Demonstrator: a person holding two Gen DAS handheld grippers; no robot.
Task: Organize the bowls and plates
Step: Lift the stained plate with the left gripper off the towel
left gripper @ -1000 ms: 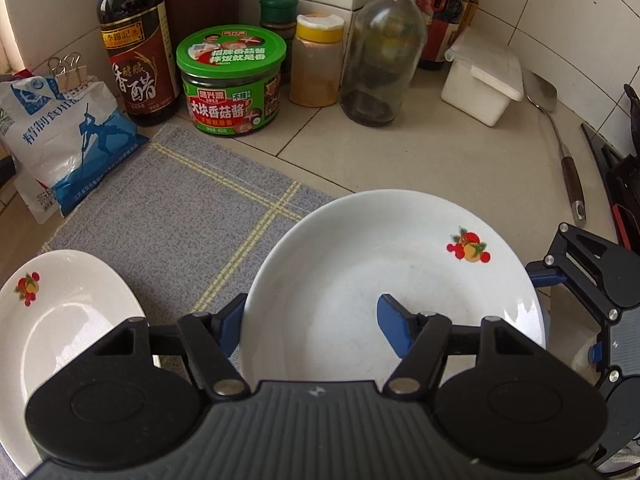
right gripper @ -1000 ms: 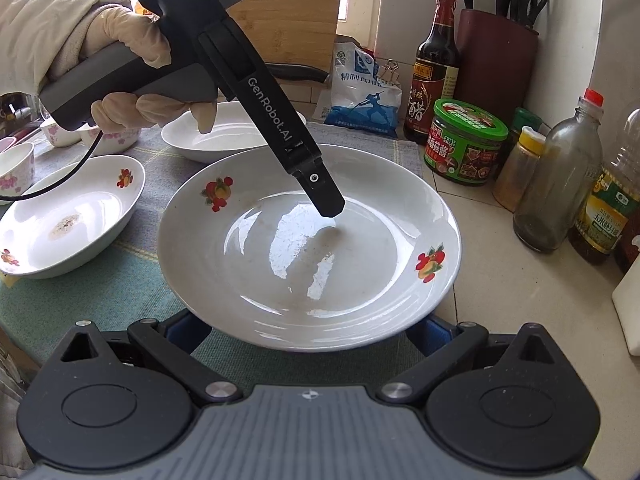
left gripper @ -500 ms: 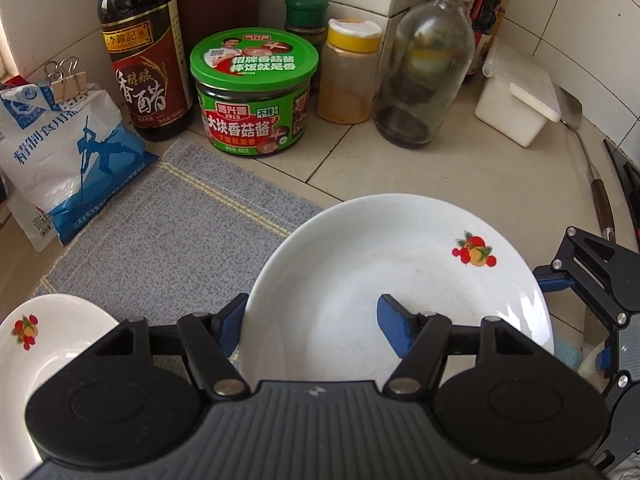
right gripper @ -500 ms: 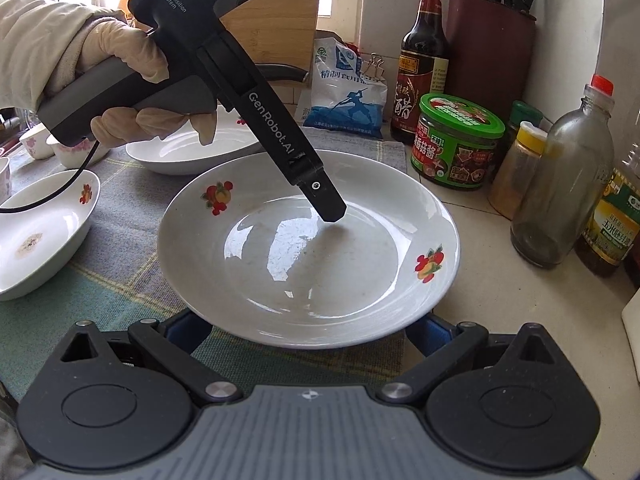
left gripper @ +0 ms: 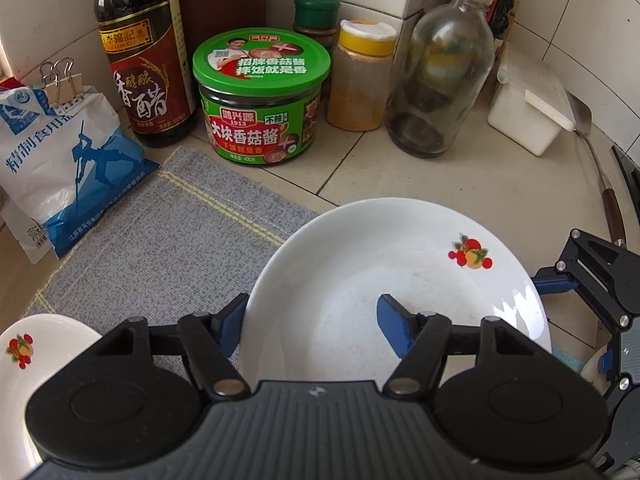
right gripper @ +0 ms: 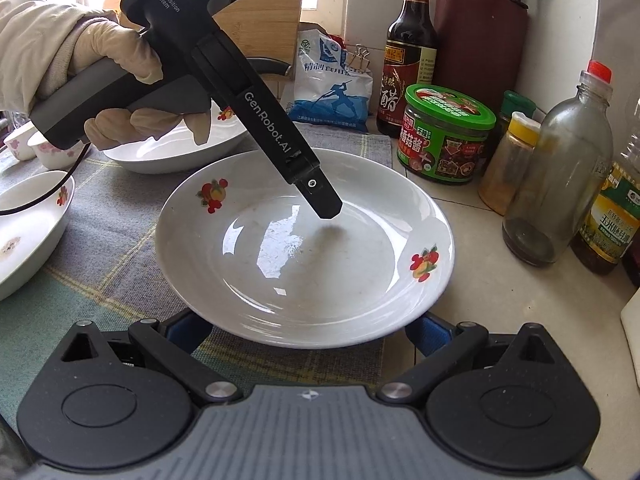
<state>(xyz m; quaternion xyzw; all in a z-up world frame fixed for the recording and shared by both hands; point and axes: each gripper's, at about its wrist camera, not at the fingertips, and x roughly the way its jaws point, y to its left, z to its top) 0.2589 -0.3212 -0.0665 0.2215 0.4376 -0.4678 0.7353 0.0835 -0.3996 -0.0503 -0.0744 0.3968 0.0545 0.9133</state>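
A white deep plate with fruit prints [left gripper: 384, 280] [right gripper: 304, 248] is held up over the edge of the grey mat. My left gripper [left gripper: 312, 320] grips its rim, one blue finger [left gripper: 394, 326] inside the dish and the other [left gripper: 230, 324] outside. My right gripper [right gripper: 308, 330] sits at the plate's near side; its blue fingers [right gripper: 430, 330] are wide apart and mostly hidden under the rim. A second white plate [right gripper: 176, 148] lies behind on the mat, and another [right gripper: 28, 228] lies at the left.
Against the wall stand a vinegar bottle [left gripper: 144, 52], a green-lidded sauce jar [left gripper: 262, 96], a spice jar [left gripper: 360, 76], a glass bottle [left gripper: 440, 68] and a salt bag [left gripper: 60, 160]. A white box [left gripper: 528, 108], a spatula [left gripper: 600, 184] and small cups [right gripper: 24, 144] are around.
The plate has moved with both grippers toward the jars and bottles at the back right. The plates at the left have slid further out of view.
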